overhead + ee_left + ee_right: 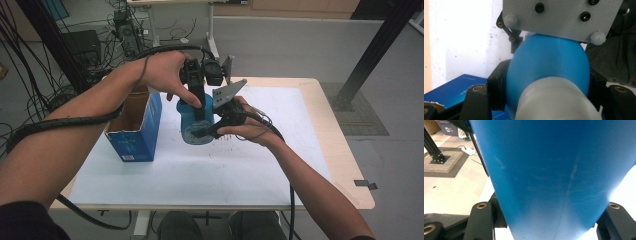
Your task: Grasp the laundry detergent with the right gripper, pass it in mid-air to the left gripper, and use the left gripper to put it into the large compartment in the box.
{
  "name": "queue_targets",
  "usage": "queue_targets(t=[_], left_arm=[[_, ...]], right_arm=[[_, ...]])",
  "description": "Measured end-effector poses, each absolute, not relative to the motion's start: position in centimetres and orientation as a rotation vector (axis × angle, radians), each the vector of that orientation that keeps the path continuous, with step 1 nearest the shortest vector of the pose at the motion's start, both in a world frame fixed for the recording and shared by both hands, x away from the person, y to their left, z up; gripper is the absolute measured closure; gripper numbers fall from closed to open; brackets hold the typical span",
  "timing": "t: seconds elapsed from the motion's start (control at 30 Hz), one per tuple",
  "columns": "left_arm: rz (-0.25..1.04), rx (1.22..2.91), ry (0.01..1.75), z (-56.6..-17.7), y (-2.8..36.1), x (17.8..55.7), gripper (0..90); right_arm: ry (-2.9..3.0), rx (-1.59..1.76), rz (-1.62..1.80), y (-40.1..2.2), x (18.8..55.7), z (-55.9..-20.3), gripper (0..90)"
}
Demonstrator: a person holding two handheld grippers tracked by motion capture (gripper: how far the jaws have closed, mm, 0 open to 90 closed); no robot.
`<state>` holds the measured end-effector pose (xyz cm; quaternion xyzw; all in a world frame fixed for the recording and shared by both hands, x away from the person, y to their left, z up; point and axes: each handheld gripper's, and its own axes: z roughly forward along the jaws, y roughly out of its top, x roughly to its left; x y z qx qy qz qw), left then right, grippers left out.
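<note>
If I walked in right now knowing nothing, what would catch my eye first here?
Most likely the bright blue bottle held above the middle of the white table, clamped from two sides by the left gripper and the right gripper. Up close, its whitish neck points at the left gripper's camera. To the left stands an open blue cardboard box.

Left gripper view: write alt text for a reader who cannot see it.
A blue bottle with a white cap is clamped in the left gripper, a grey plate just beyond it. A blue box lies lower left on the white table.
</note>
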<state>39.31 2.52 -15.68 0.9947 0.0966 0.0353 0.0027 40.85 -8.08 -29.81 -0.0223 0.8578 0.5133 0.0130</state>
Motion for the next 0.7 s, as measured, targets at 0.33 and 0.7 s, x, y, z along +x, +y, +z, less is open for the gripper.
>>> queue_targets(t=[0.33, 0.7], left_arm=[[0.104, 3.114, 0.309, -15.5, 2.5, 39.3, 36.6], [0.105, 3.111, 0.360, -14.9, 2.7, 39.4, 36.5]], right_arm=[[2.673, -0.070, 1.625, -8.1, 40.9, -29.9, 40.1], [2.739, 0.133, 1.617, -10.3, 40.9, -29.6, 14.9]])
